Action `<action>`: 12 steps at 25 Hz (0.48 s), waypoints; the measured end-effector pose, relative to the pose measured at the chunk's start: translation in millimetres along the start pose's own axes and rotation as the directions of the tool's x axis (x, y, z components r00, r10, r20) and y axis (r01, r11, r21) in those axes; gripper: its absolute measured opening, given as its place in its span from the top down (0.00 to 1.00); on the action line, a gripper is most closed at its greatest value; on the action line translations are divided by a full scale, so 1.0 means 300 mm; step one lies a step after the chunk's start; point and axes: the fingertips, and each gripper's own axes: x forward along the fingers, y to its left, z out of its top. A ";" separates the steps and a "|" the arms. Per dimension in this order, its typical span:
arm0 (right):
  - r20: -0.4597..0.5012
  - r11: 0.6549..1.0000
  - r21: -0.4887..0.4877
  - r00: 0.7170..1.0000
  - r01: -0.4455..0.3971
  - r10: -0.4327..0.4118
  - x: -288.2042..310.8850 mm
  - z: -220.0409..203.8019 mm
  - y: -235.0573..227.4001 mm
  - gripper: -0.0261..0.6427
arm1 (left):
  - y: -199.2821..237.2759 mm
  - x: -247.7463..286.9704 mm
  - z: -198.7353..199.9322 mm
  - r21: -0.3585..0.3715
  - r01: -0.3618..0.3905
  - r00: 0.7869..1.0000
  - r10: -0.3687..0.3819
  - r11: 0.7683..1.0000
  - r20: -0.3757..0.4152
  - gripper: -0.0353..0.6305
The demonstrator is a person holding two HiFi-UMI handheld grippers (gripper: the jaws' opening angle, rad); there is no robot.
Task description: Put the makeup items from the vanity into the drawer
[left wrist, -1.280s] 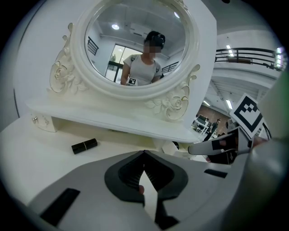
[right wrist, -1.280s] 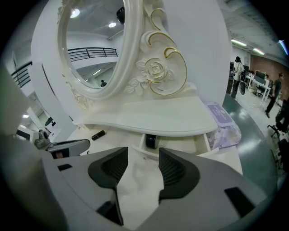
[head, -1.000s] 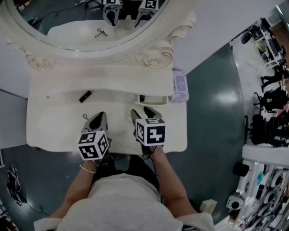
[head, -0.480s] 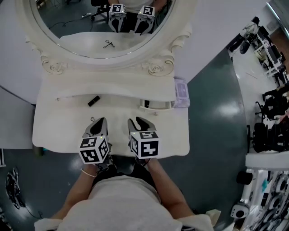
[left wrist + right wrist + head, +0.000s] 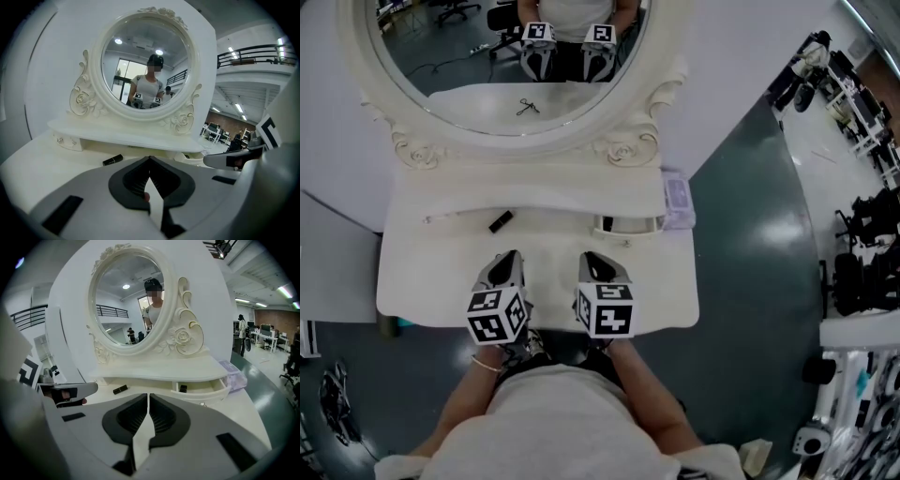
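A black lipstick tube point(image 5: 501, 221) point(image 5: 112, 160) point(image 5: 120, 389) lies on the white vanity top point(image 5: 441, 272), under the shelf. To its right the small drawer point(image 5: 630, 231) point(image 5: 201, 389) stands pulled out, with a black makeup item point(image 5: 607, 223) point(image 5: 183, 388) inside. My left gripper point(image 5: 508, 258) point(image 5: 150, 158) hovers near the front edge, shut and empty, short of the lipstick. Beside it my right gripper point(image 5: 592, 258) point(image 5: 148, 394) points at the drawer. Its jaws have just been closing and now stand shut with nothing between them.
An oval mirror point(image 5: 506, 66) in a carved frame rises behind the shelf and reflects both grippers. A clear lilac box point(image 5: 678, 199) sits at the shelf's right end. Dark floor surrounds the vanity, with equipment point(image 5: 862, 234) at the far right.
The right jaws went from wide open to shut, empty. Both grippers drew back a little from the drawer toward the vanity's front edge. The lipstick and the drawer stayed put.
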 end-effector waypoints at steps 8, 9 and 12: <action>0.022 1.000 0.015 1.000 0.012 -0.012 -0.001 0.038 -0.031 0.92 | 0.011 -0.018 0.022 0.036 -0.027 0.999 0.026 0.999 0.036 0.94; 0.022 1.000 0.017 1.000 0.015 -0.015 -0.002 0.039 -0.037 0.92 | 0.010 -0.020 0.025 0.037 -0.028 0.999 0.027 0.999 0.039 0.94; 0.019 1.000 0.017 1.000 0.016 -0.016 -0.004 0.038 -0.044 0.92 | 0.015 -0.025 0.022 0.013 -0.027 0.999 0.026 1.000 0.040 0.94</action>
